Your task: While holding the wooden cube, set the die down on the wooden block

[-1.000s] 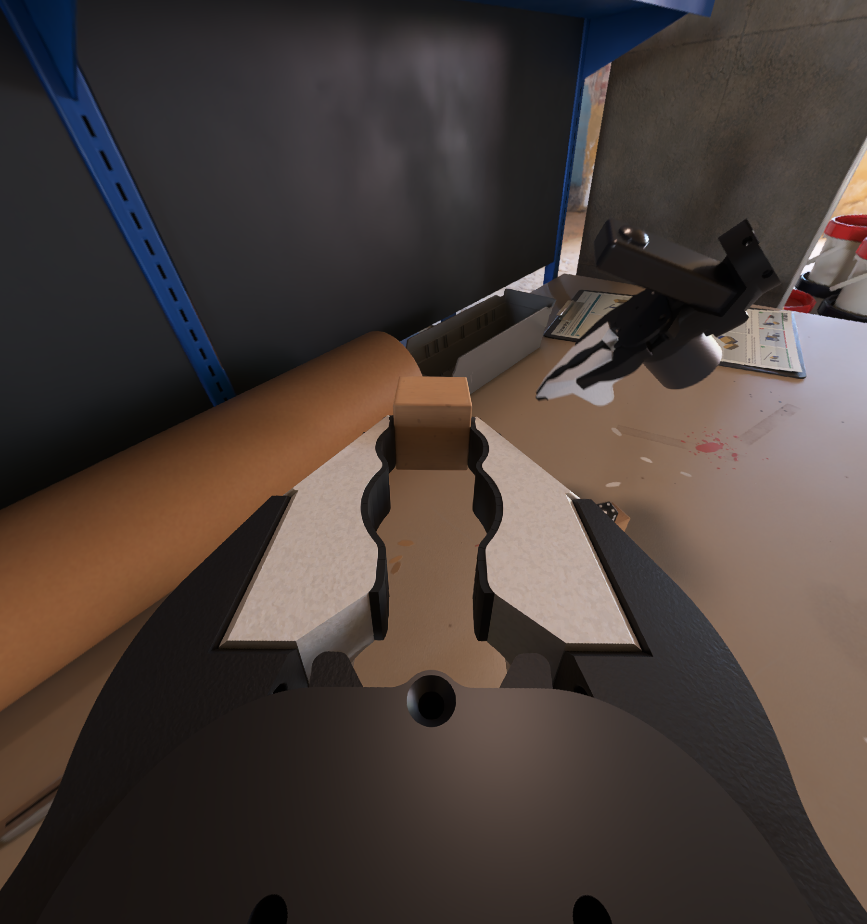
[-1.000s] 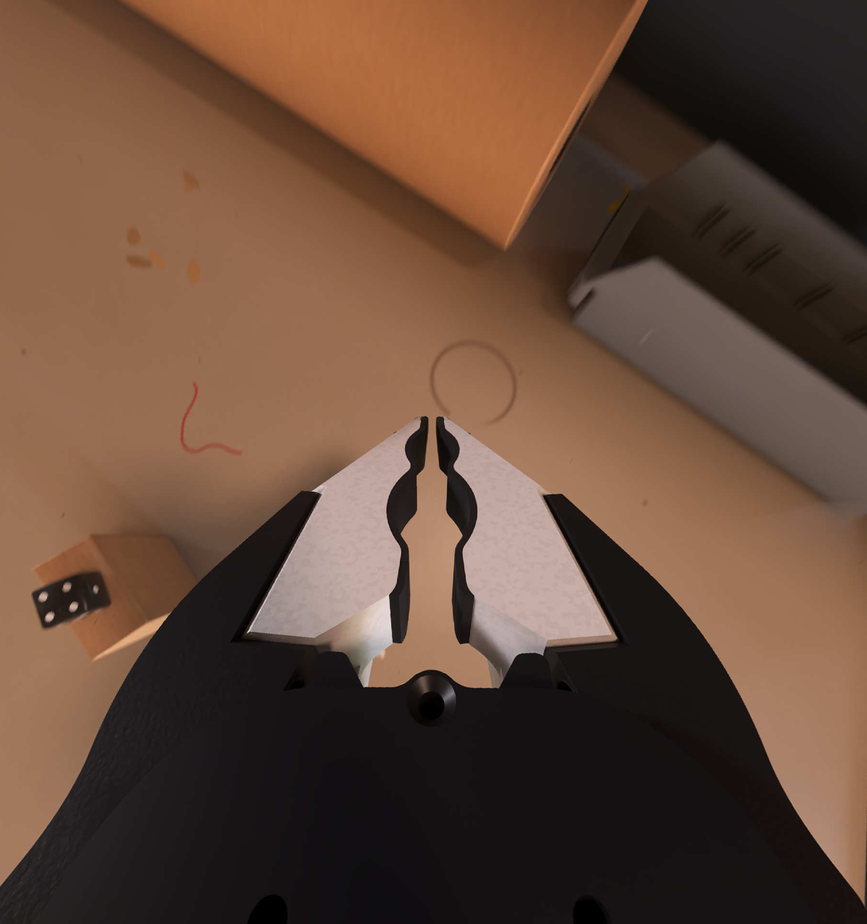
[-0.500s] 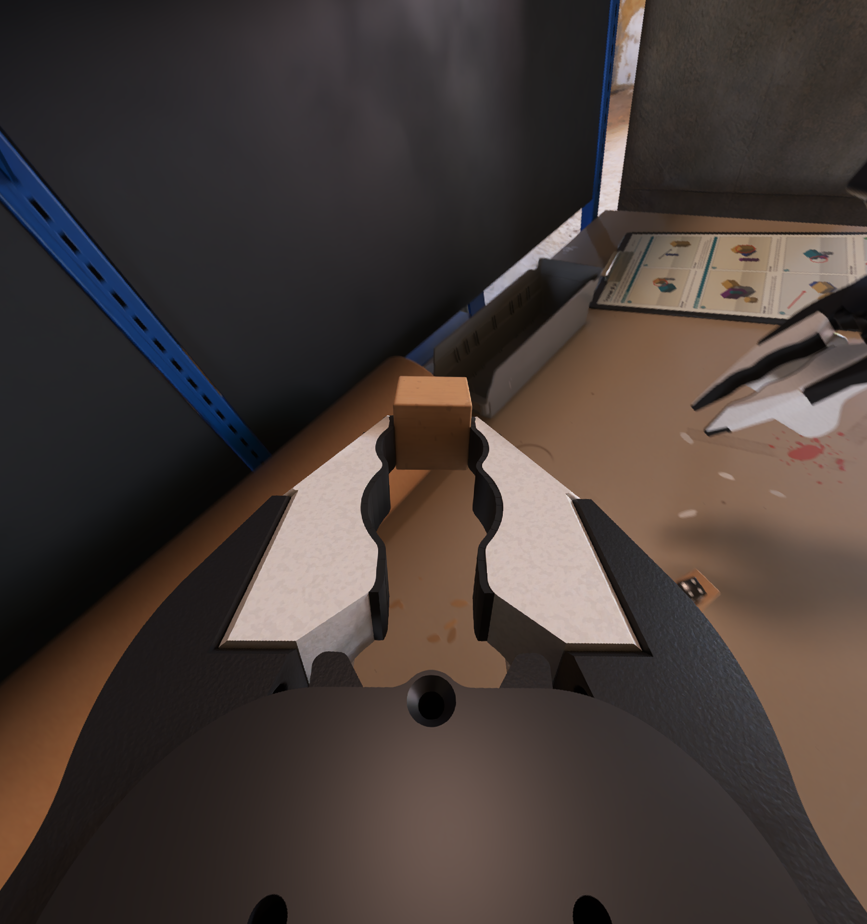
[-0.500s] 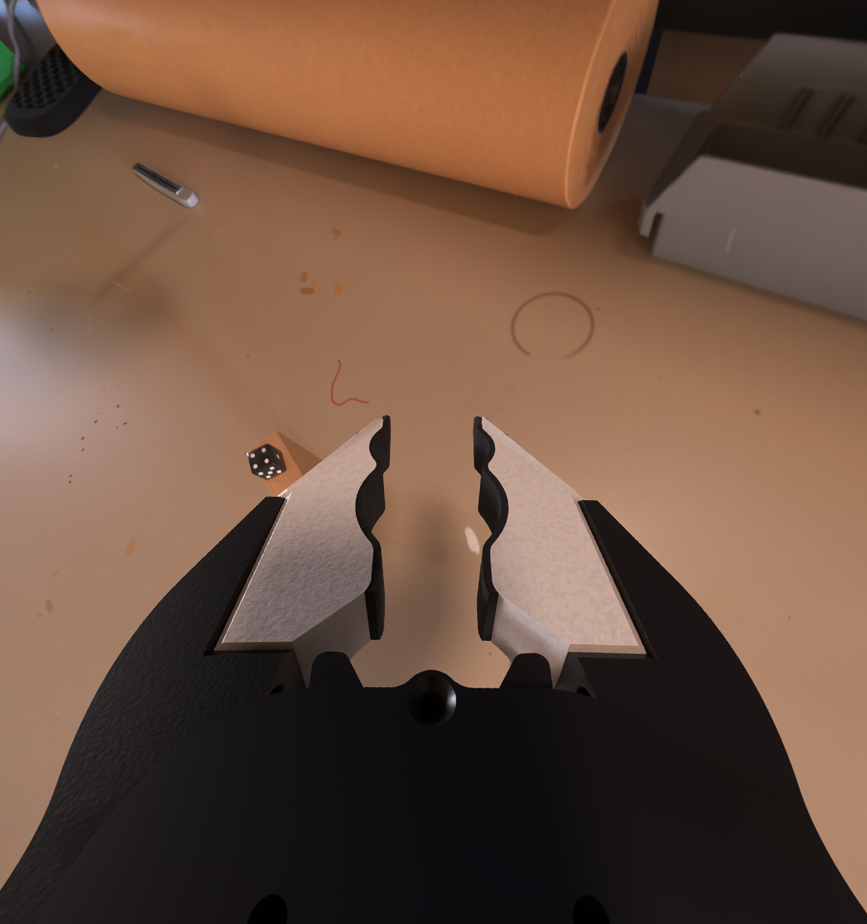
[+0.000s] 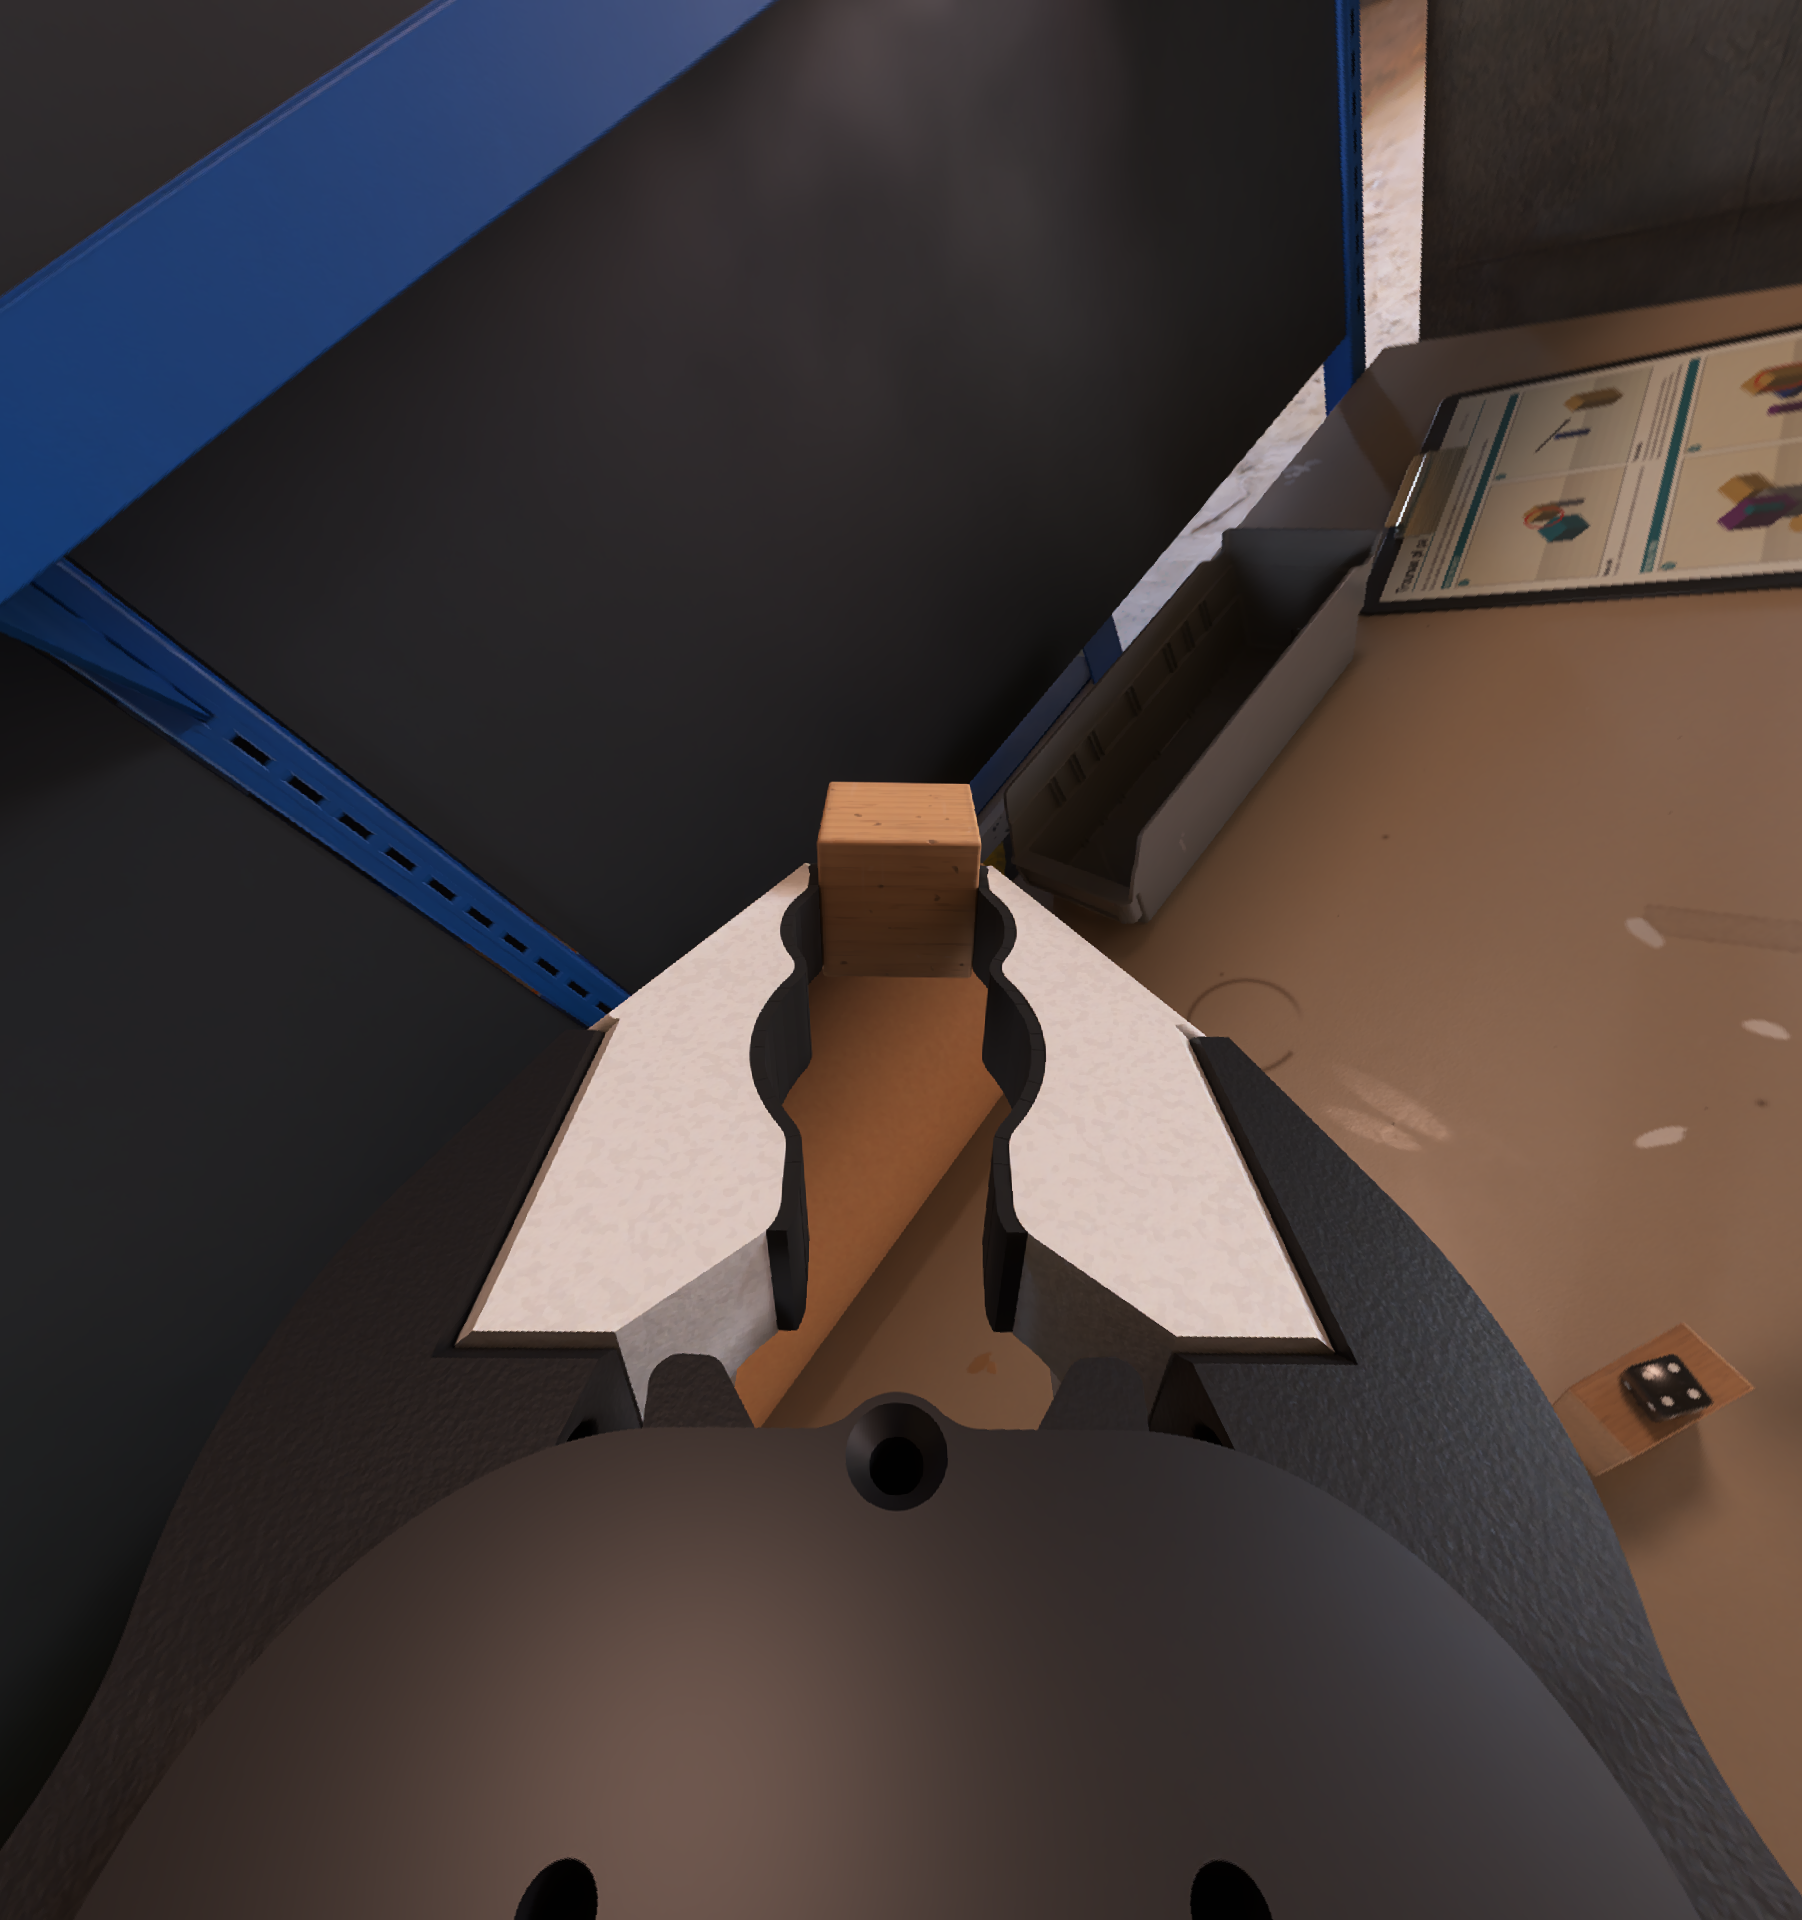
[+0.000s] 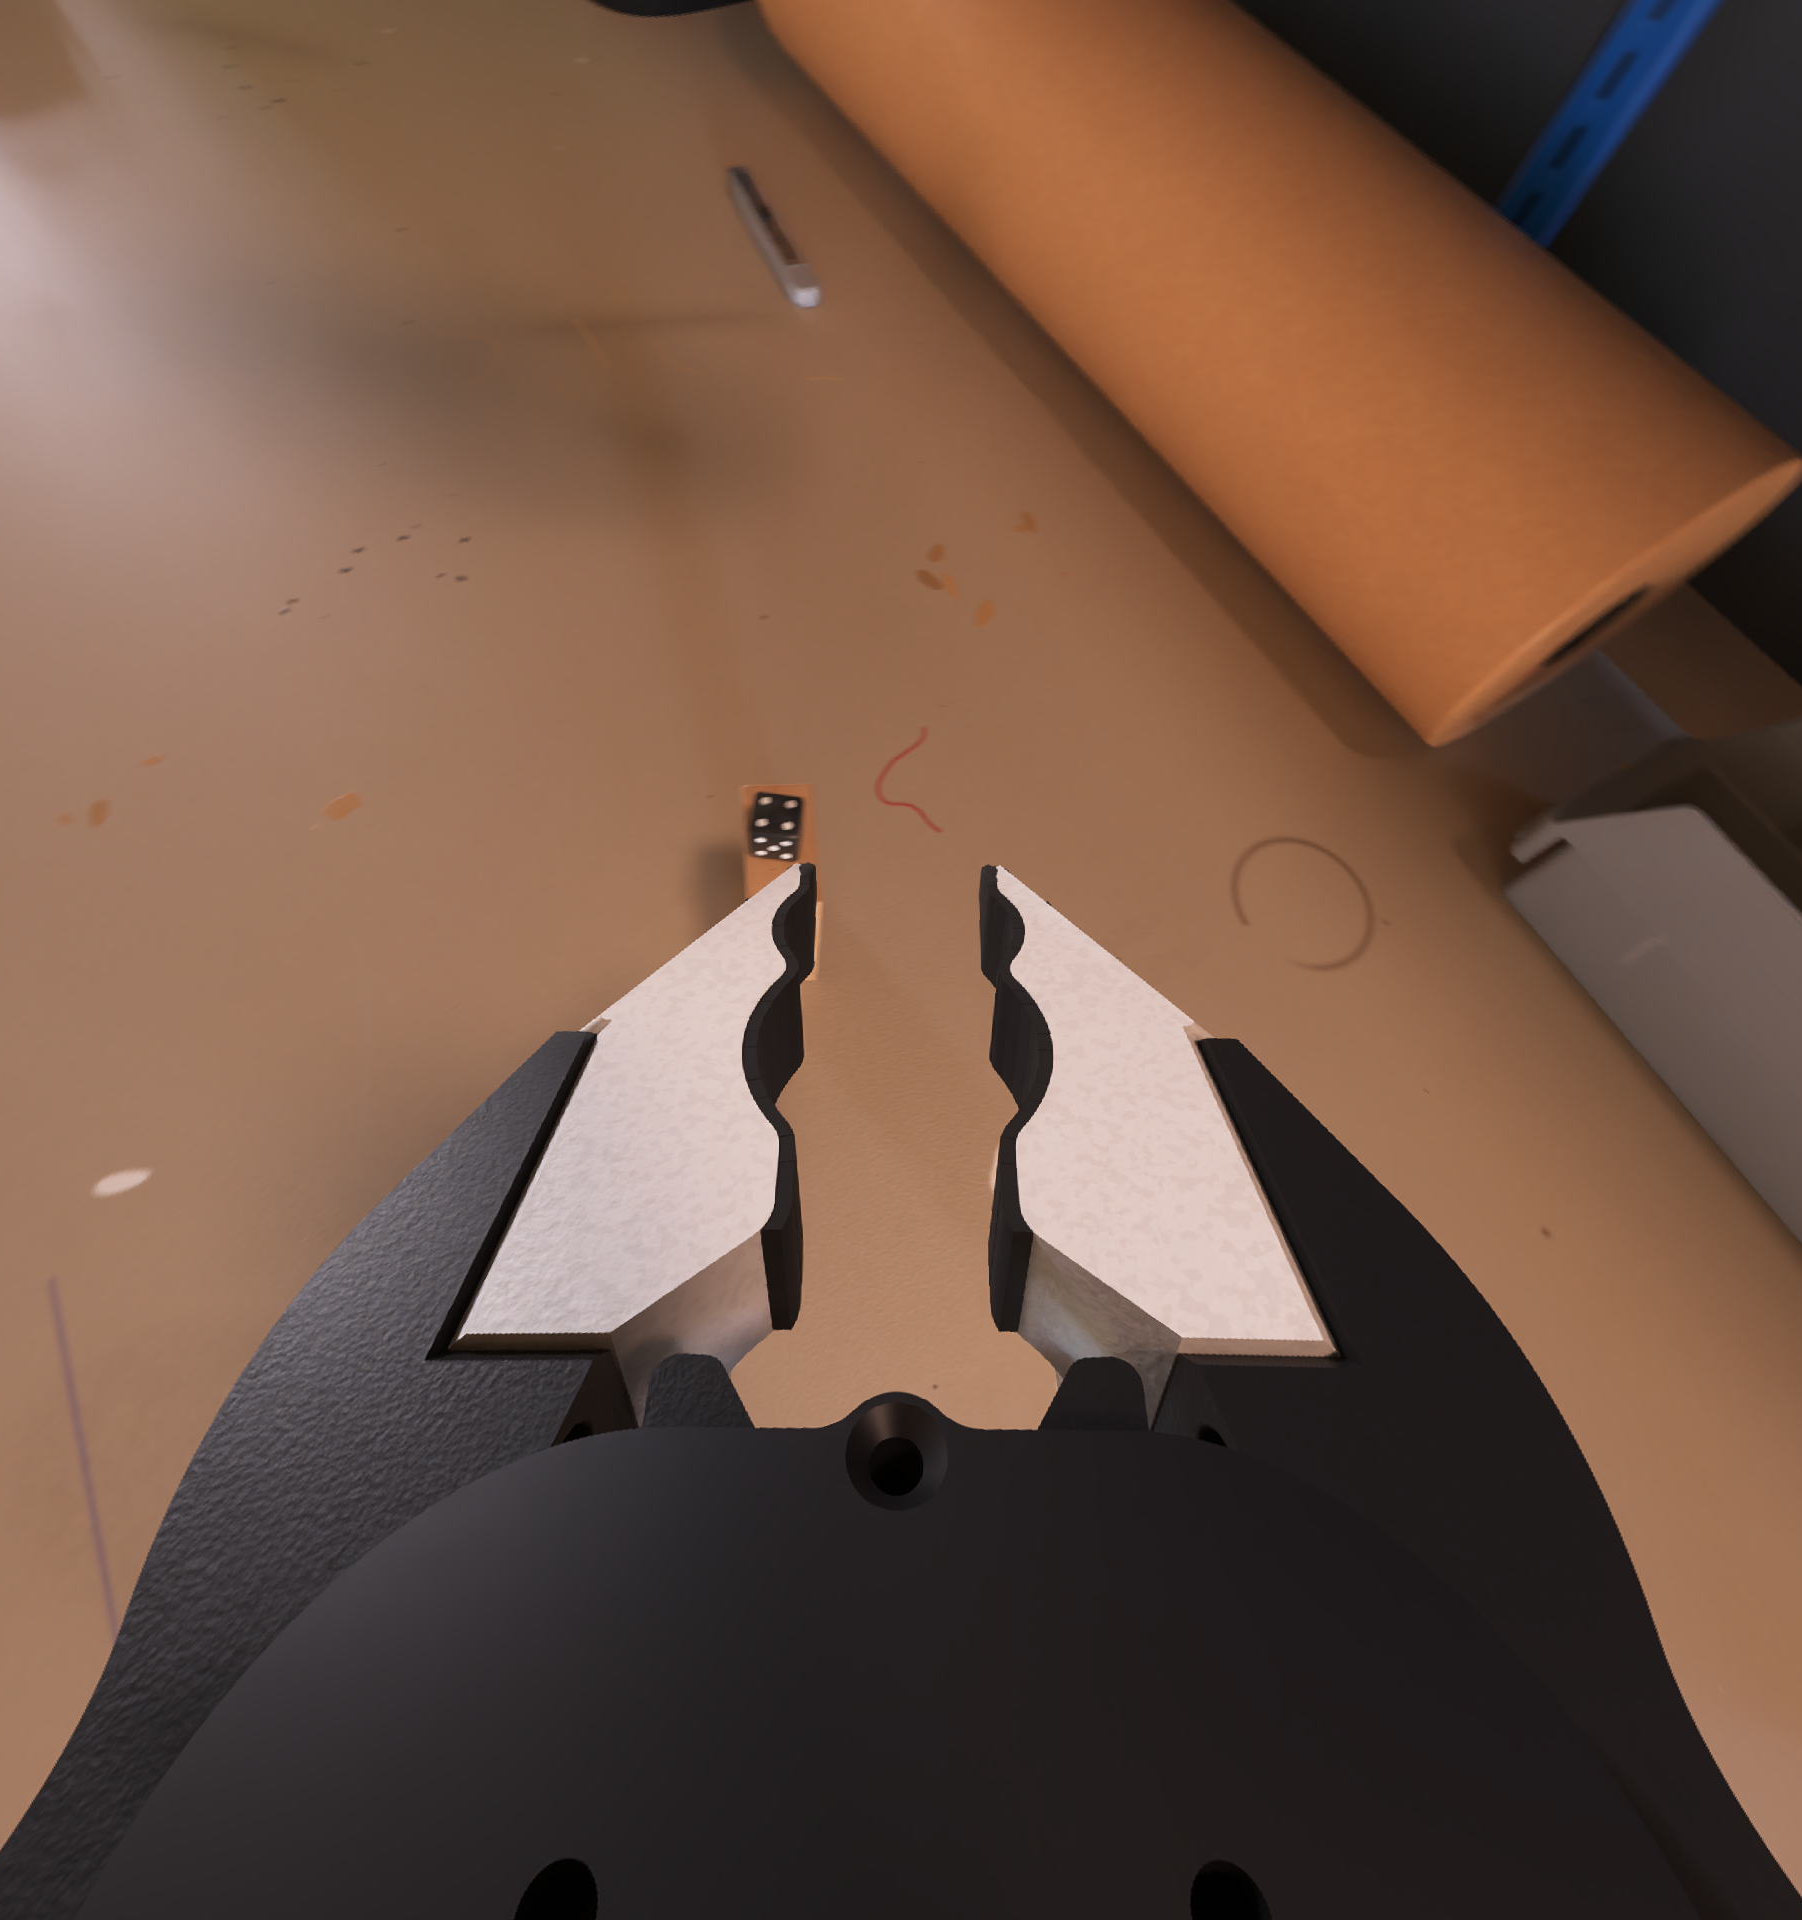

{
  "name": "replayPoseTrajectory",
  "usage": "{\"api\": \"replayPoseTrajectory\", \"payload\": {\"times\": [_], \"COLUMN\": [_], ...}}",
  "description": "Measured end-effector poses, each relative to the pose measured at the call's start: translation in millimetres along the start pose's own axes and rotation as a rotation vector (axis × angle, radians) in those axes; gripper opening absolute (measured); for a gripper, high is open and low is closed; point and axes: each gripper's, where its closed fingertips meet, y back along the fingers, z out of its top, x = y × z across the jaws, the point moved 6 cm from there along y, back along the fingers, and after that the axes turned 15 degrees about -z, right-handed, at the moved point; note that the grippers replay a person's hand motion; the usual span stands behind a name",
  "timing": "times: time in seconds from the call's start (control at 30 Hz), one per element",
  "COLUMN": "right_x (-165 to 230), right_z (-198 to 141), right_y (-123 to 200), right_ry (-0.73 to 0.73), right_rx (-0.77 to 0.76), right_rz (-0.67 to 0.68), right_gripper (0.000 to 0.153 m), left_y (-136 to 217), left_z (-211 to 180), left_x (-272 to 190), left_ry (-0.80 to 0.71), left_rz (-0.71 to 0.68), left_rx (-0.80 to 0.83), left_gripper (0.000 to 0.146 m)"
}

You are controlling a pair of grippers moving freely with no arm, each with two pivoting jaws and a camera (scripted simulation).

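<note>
My left gripper (image 5: 897,883) is shut on the wooden cube (image 5: 897,894), gripped at the fingertips and held high above the table. A black die (image 5: 1668,1389) with white pips sits on top of the wooden block (image 5: 1603,1425), low at the right of the left wrist view. In the right wrist view the die (image 6: 775,826) on the block (image 6: 757,878) lies just beyond my left fingertip. My right gripper (image 6: 897,883) is open and empty, above the table, with the block partly hidden behind that finger.
A thick brown paper roll (image 6: 1292,343) lies along the back. A grey bin (image 6: 1707,956) stands at its right end, also in the left wrist view (image 5: 1188,748). A grey pen (image 6: 772,239) lies farther off. A clipboard sheet (image 5: 1645,478) lies at the back right. Blue shelf struts (image 5: 357,821) rise behind.
My right gripper has opened wide and swung round, so the die and block now sit just past its left fingertip. My left gripper has risen and turned with the cube; the right gripper has left its view.
</note>
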Motion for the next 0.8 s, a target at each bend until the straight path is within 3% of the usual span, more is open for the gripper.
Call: {"api": "replayPoseTrajectory", "payload": {"times": [0.2, 0.37, 0.43, 0.57, 0.67, 0.8], "right_x": [9.9, 12.4, 9.0, -17.4, -32.3, -18.7], "right_z": [3.7, 15.2, 18.8, 28.7, 28.2, 23.0], "right_y": [5.0, -15.7, -22.7, -26.3, -24.0, -31.4], "right_ry": [0.067, 0.105, 0.07, -0.124, -0.213, -0.134], "right_rx": [-0.087, -0.099, -0.087, -0.132, -0.188, -0.167], "right_rz": [0.089, 0.135, 0.159, 0.082, 0.006, 0.106], "right_gripper": [0.032, 0.028, 0.012, 0.009, 0.007, 0.006], "left_y": [-4.5, -6.8, -8.6, -14.4, -23.7, -48.4], "left_z": [-4.6, 0.3, 5.4, 12.0, 4.7, -35.1], "left_x": [-7.3, -12.0, -18.7, -38.8, -57.1, -84.6], "left_ry": [-0.045, -0.076, -0.122, -0.23, -0.197, -0.077], "left_rz": [-0.004, -0.024, -0.062, -0.119, -0.226, -0.461], "left_rx": [0.034, 0.044, 0.043, 0.086, 0.137, 0.32], "left_gripper": [0.028, 0.028, 0.028, 0.028, 0.028, 0.028]}}
